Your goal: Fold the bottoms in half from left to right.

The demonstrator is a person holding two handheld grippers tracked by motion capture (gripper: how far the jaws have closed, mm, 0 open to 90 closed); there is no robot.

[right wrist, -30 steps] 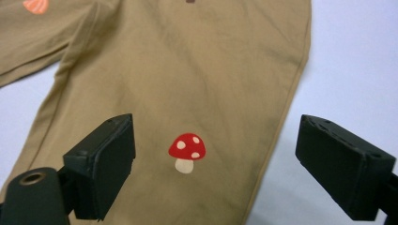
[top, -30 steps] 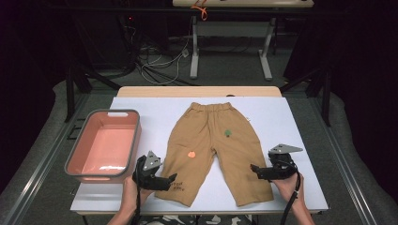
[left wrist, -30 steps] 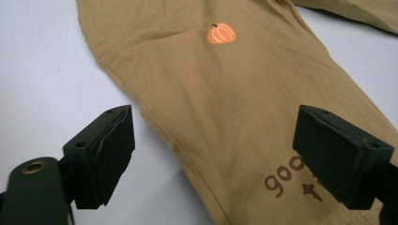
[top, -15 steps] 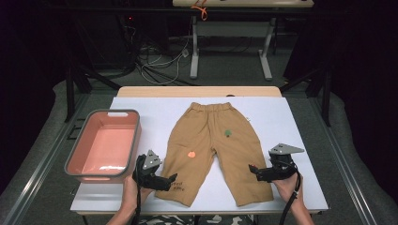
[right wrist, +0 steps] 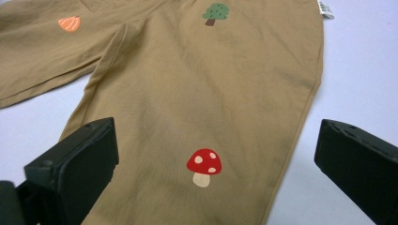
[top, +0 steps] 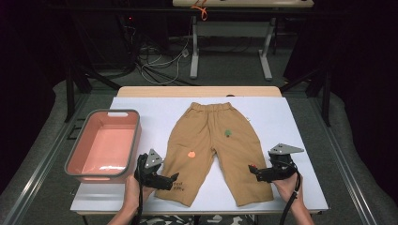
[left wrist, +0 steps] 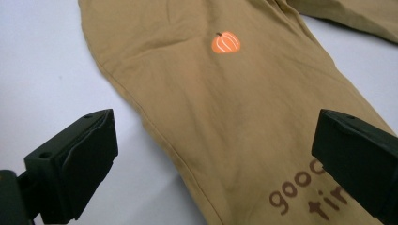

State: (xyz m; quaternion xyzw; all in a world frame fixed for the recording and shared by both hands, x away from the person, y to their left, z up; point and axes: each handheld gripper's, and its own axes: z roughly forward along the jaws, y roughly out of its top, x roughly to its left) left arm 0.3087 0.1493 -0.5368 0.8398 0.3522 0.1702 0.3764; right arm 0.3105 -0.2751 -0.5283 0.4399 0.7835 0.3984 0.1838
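Observation:
A pair of tan child's trousers (top: 211,140) lies flat on the white table cover, waistband away from me. It carries an orange pumpkin print (left wrist: 225,43), a green tree (right wrist: 215,12), a red mushroom (right wrist: 204,165) and brown lettering (left wrist: 305,192). My left gripper (top: 172,180) hovers open at the outer edge of the left leg near its hem; the leg's edge (left wrist: 155,126) runs between its jaws. My right gripper (top: 252,171) is open over the lower right leg, jaws either side of the mushroom.
A pink tub (top: 104,145) with a grey rim stands at the left of the table, close to my left hand. The white cover (top: 286,122) ends near the table's front edge. Behind the table are cables and a desk frame on the floor.
Both grippers have edged slightly inward toward the trouser legs. The trousers have not moved.

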